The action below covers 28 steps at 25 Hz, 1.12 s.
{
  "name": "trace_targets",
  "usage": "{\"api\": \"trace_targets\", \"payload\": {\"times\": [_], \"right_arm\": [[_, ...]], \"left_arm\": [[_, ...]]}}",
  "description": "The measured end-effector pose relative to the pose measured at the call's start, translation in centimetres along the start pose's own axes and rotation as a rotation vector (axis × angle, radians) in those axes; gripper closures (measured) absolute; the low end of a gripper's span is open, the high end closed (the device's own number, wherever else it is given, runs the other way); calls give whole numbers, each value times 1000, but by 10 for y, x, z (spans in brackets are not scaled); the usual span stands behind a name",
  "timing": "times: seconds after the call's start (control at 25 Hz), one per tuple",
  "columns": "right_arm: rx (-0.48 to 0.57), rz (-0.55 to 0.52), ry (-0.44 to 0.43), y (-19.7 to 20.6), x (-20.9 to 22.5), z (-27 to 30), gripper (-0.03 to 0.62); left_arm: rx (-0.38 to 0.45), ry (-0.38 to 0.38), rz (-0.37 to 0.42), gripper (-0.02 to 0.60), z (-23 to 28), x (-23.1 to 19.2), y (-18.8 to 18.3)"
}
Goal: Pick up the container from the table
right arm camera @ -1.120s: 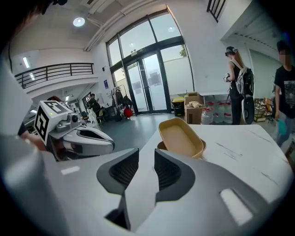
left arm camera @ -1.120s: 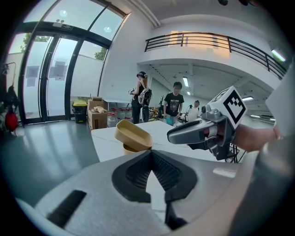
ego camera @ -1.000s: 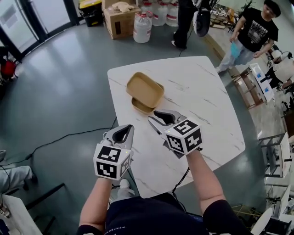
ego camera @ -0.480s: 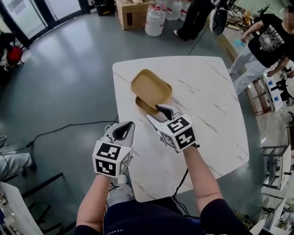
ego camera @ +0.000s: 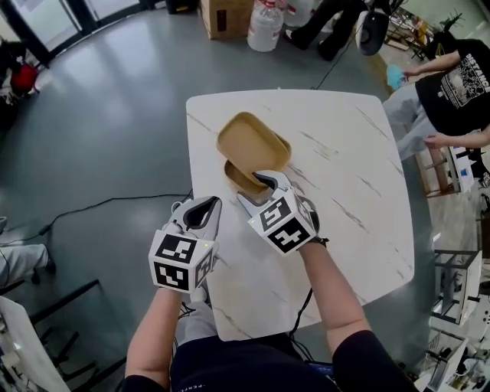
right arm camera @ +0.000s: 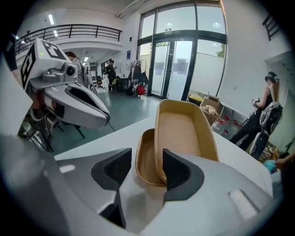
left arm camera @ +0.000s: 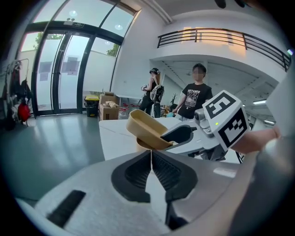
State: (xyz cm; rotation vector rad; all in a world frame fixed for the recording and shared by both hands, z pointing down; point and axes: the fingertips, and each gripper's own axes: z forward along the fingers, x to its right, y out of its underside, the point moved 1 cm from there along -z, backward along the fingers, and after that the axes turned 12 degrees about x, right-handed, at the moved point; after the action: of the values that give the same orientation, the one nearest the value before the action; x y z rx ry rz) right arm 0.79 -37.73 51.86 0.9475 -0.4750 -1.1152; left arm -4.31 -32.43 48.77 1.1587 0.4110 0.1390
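A tan oval container [ego camera: 239,179] sits on the white marble table [ego camera: 344,176], with its matching lid [ego camera: 253,142] leaning tilted on its far rim. My right gripper [ego camera: 256,188] hovers at the container's near end. Its jaws are opening, and in the right gripper view [right arm camera: 146,168] the near rim of the container [right arm camera: 145,159] lies between them without the pads pressing on it; the lid [right arm camera: 182,126] rises just behind. My left gripper [ego camera: 200,214] is shut and empty, off the table's left edge. In the left gripper view [left arm camera: 151,167] the lid [left arm camera: 144,126] shows ahead.
A cardboard box [ego camera: 226,14] and water jugs [ego camera: 266,27] stand on the grey floor beyond the table. People [ego camera: 459,80] are at the right. A black cable [ego camera: 99,205] runs across the floor at the left.
My right gripper has rolled, sunk and moved forward to the container's near end, its jaws spreading wider. The left gripper has dropped a little and moved forward.
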Motion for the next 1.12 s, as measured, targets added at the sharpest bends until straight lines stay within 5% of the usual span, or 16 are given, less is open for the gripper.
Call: {"api": "trace_targets", "payload": {"times": [0.28,0.6,0.84,1.12], "right_arm": [[-90,-101,-39,12,-7,14,380],[-136,-158,-48,17,-6,17,461],[-107,-119,-58,11,-14,15,558],[-122,-126,-39,9,-20,11,572]], "left_arm": [[-22,-38,0,578,1,-11,6],[-33,-57,8,578,2,-21,6],[-39,-60,12,578,-4,-24,10],[-39,-56,15,579,-19,-26,13]]}}
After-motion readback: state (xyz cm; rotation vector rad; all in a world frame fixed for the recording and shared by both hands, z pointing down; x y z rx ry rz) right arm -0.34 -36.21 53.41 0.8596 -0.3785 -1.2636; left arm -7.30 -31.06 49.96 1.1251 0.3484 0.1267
